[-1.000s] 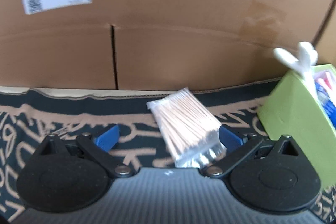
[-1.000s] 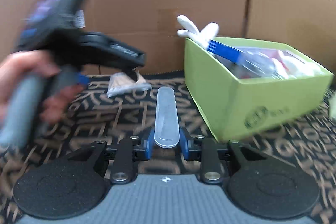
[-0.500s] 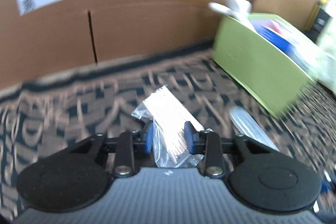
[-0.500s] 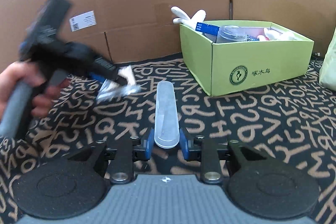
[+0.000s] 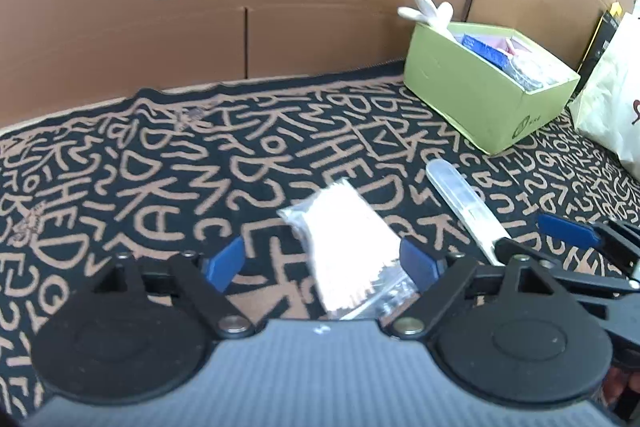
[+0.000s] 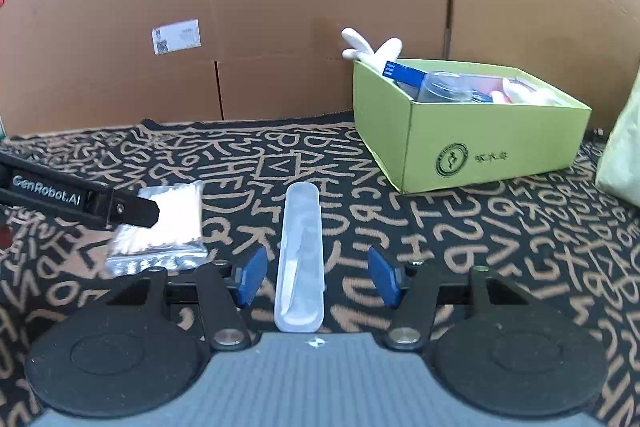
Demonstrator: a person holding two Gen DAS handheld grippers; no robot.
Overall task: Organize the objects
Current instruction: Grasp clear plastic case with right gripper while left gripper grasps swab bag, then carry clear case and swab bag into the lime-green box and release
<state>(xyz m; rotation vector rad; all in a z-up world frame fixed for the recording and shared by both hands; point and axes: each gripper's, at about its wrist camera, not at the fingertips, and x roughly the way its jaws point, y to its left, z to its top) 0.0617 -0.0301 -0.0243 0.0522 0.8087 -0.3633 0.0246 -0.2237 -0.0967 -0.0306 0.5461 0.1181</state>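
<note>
Letter-print tabletop [image 6: 460, 247], green box [image 6: 472, 147] full of small things, your left hand-held gripper [image 5: 320, 263] opening around cotton swab bag [image 5: 348, 239], your right hand-held gripper [image 6: 316, 275] opening around clear case [image 6: 300, 259].

Patterned cloth [image 6: 460, 247] lies bare toward 12 o'clock; the green box [image 6: 480, 147] blocks 1 o'clock, cardboard wall [image 6: 320, 7] closes the far edge.

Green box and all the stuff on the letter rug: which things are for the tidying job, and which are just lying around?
For the tidying:
- green box, already holding items
- bag of cotton swabs, between the opening left gripper pads
- clear plastic case, between the opening right gripper pads

Just lying around:
- letter rug
- cardboard wall
- pale bag beside the box
</note>
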